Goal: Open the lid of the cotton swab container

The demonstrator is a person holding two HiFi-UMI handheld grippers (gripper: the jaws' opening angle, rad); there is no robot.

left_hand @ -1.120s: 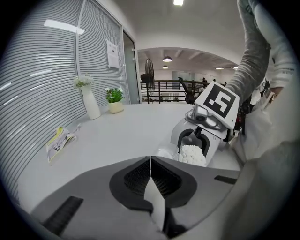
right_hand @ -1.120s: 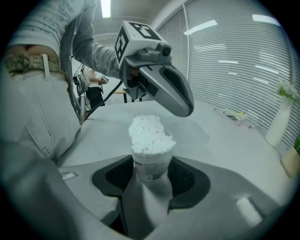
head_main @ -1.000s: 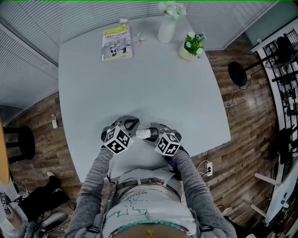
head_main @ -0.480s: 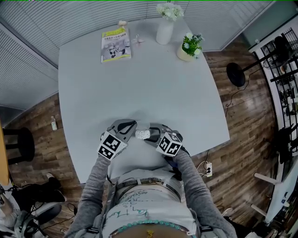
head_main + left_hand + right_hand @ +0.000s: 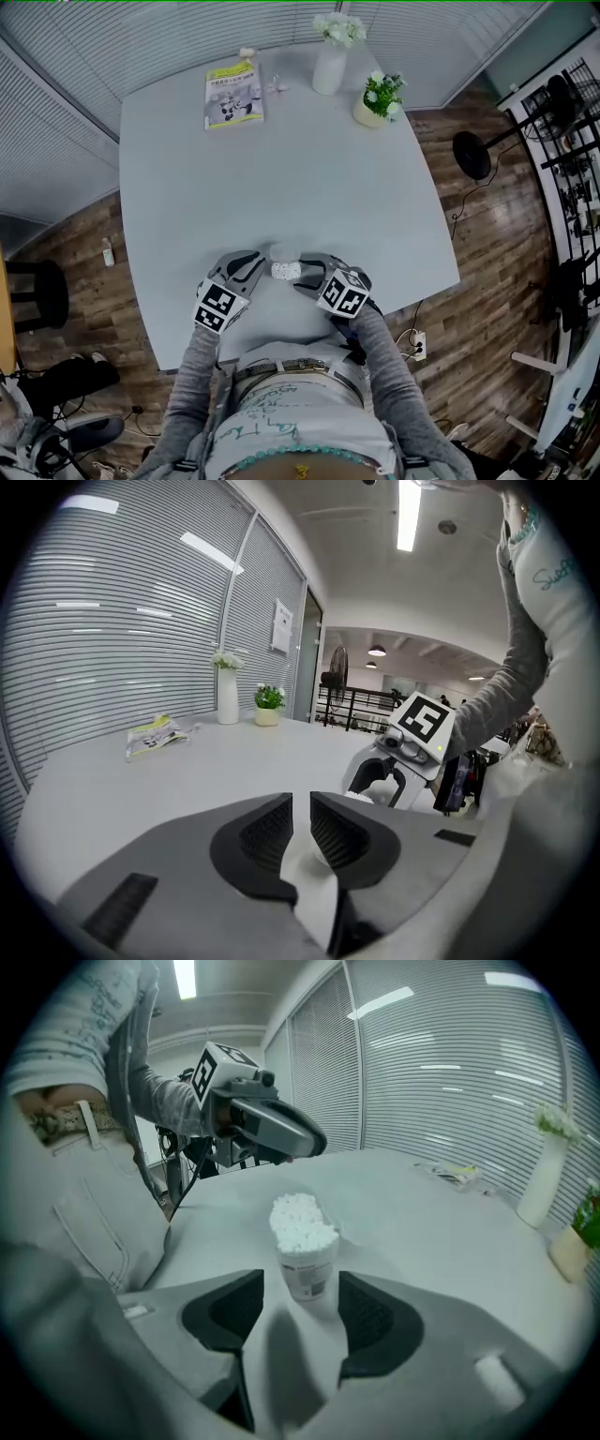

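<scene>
The cotton swab container (image 5: 306, 1269) stands upright on the grey table (image 5: 281, 178), its top uncovered and its white swab heads (image 5: 302, 1221) showing. My right gripper (image 5: 300, 1290) is open around its base, a small gap at each pad; its jaws have just widened a little. A pale see-through round lid (image 5: 284, 250) seems to lie on the table just beyond the container (image 5: 287, 270). My left gripper (image 5: 256, 265) is off to the container's left. Its jaws (image 5: 300, 803) have just been opening to a narrow gap, and I see nothing between them.
A magazine (image 5: 234, 94), a white vase with flowers (image 5: 330, 61) and a small potted plant (image 5: 375, 101) sit at the table's far edge. The container is close to the near edge, by the person's body. Wooden floor surrounds the table.
My left gripper has drawn back left, away from the container's top, and its jaws have parted. The pale lid now shows on the table beside the container. The right gripper has stayed put.
</scene>
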